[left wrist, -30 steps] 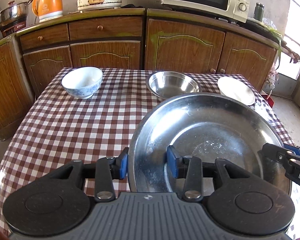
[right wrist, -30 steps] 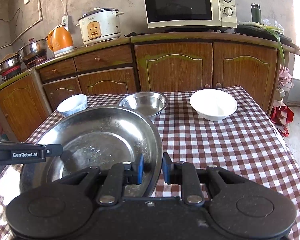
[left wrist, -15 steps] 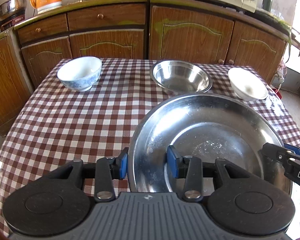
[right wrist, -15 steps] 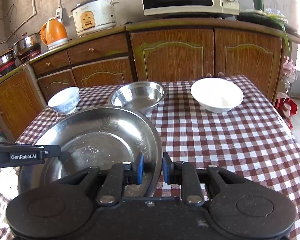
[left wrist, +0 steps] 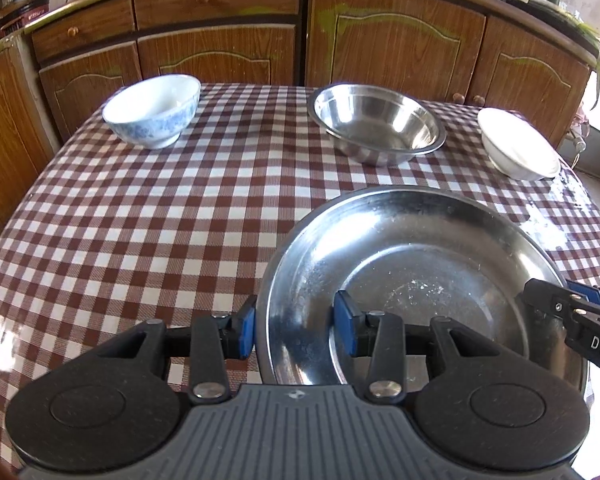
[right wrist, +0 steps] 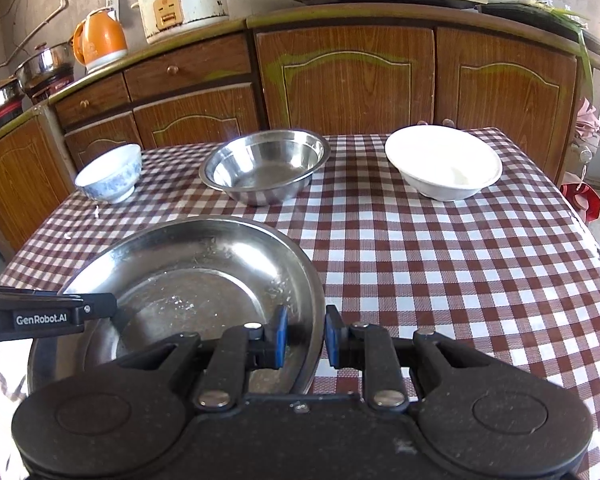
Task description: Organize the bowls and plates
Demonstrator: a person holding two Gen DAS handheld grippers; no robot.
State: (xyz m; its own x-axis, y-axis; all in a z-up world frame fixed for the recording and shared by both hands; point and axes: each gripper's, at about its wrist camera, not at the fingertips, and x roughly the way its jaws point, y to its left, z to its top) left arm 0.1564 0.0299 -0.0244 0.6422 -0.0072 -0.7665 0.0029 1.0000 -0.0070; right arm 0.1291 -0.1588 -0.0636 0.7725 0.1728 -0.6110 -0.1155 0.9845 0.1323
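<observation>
steel plate (left wrist: 420, 276) sits near on the table (left wrist: 140, 220), left gripper (left wrist: 296, 330) and right gripper (right wrist: 304, 336) each clamped on its rim. placing step; it probably rests down already. next: release, then fetch the far steel bowl (right wrist: 264, 172).

Large steel plate (left wrist: 412, 272) above checked table (left wrist: 140, 220)

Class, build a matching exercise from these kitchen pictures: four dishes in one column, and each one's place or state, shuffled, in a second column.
Things
1. large shallow steel plate
2. small blue-patterned white bowl
3. deep steel bowl
4. wide plain white bowl

Places or states
A. far right of the checked tablecloth
B. far left
C. rim gripped by both tongs
D. far middle, between the two white bowls

Pairs: 1-C, 2-B, 3-D, 4-A
</observation>
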